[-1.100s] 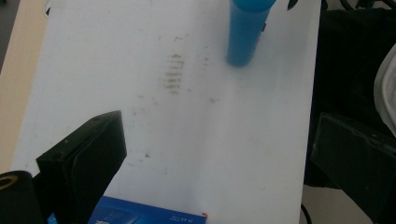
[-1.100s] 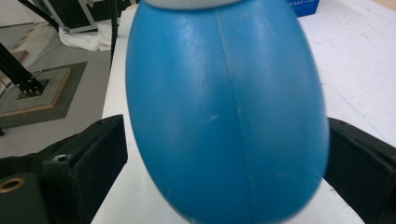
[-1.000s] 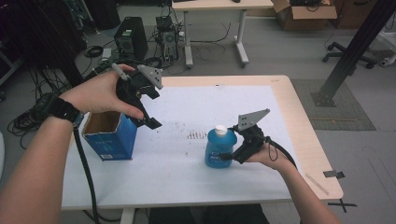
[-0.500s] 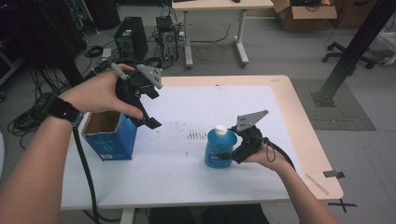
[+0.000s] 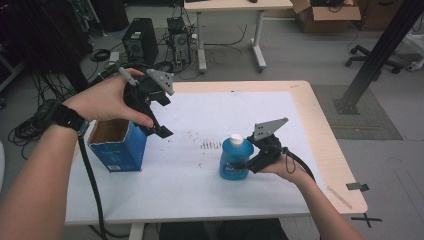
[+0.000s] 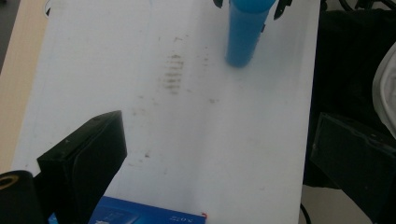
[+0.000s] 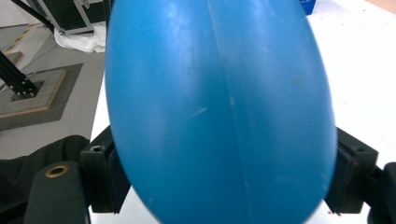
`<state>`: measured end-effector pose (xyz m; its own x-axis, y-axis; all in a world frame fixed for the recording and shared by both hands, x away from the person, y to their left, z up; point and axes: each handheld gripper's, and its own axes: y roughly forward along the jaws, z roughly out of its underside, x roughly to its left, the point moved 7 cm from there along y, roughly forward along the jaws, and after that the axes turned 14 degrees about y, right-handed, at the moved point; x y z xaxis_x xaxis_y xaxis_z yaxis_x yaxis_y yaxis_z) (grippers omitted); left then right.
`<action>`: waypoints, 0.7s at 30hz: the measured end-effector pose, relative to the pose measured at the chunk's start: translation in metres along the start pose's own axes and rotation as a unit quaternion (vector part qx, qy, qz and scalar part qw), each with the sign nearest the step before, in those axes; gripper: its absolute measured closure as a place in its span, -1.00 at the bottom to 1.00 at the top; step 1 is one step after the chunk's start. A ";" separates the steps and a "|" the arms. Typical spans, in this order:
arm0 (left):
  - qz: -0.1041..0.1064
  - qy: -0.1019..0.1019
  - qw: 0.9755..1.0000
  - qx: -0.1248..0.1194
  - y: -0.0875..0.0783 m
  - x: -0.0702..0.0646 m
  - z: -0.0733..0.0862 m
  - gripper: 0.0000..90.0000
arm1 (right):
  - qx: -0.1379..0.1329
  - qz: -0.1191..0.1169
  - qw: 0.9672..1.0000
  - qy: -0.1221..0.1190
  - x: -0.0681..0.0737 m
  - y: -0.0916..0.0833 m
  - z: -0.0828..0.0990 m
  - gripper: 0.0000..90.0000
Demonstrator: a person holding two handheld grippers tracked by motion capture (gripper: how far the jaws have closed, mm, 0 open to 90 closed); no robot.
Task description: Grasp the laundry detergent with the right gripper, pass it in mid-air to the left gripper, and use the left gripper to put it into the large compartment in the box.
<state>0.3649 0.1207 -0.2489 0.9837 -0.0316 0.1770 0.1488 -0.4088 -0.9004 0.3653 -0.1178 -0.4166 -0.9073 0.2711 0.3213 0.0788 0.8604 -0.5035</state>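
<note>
Your wooden table (image 5: 312, 112) carries a white sheet (image 5: 200, 190), smudged with dark marks (image 5: 209, 145) near its middle. On the floor beyond the table's far edge stands a black computer tower (image 5: 139, 40) among tangled cables (image 5: 102, 54); behind that, a second desk (image 5: 235, 5) and an open cardboard box (image 5: 325, 10). To the table's right, a black post (image 5: 387, 40) rises from a grey mat (image 5: 370, 120), and a black tape cross (image 5: 367, 218) marks the floor by the near corner.
</note>
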 end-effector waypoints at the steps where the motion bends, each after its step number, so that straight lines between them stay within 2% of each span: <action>1: 0.000 0.000 1.000 -0.001 0.000 0.000 0.000 -0.92 | 0.000 0.000 1.000 0.000 0.000 0.000 0.000 -0.56; 21: 0.000 0.000 1.000 0.000 0.000 0.000 -0.001 -0.91 | 0.001 -0.003 1.000 0.000 -0.001 -0.001 0.001 -0.41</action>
<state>0.3644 0.1200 -0.2481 0.9836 -0.0318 0.1776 0.1495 -0.4082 -0.9006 0.3656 -0.1193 -0.4175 -0.9077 0.2654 0.3251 0.0718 0.8615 -0.5027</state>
